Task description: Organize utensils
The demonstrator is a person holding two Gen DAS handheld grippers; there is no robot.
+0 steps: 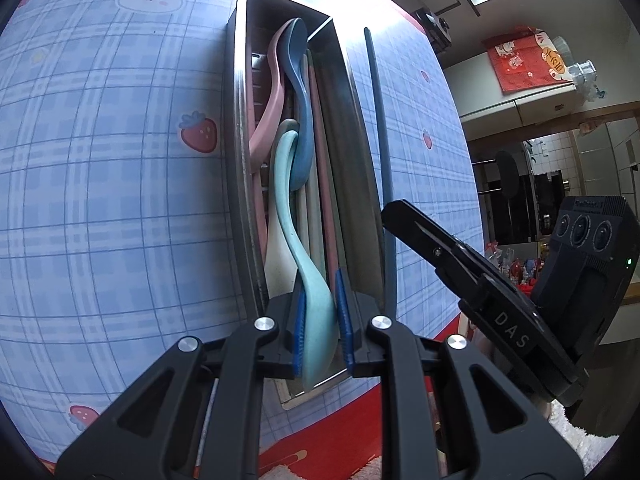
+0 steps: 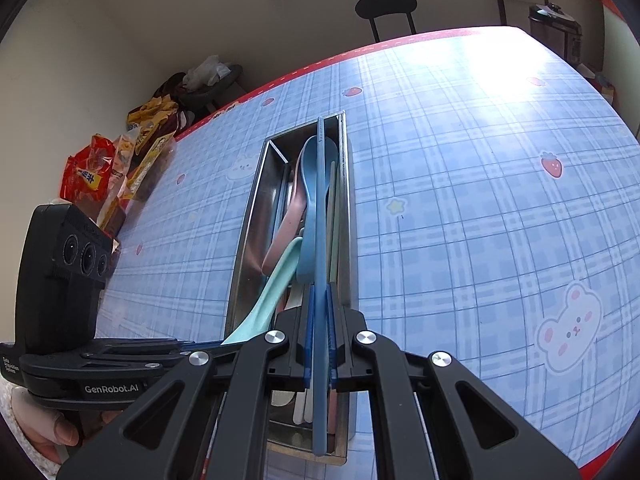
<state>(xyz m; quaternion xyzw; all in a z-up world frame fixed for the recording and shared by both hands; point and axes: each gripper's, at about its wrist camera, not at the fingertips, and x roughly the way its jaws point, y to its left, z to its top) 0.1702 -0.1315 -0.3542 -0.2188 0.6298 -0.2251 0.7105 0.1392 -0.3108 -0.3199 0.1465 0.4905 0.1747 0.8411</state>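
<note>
Steel tray point(image 1: 240, 128) on the plaid tablecloth point(image 1: 100, 160), holding pink, blue and mint spoons. Left gripper point(image 1: 320, 320) is clamped on the mint spoon point(image 1: 288, 200) over the tray. Right gripper point(image 2: 318, 336), nearly closed, grips a blue chopstick point(image 2: 320, 200). Housings read "GenRobot.AI" and "DAS".

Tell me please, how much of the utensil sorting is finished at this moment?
Mostly done: the pink spoon, dark blue spoon and several sticks already lie in the metal tray. In hand: the left tongs grip the mint spoon, and the right tongs grip a blue chopstick above the tray. Left: release both inside.
</note>
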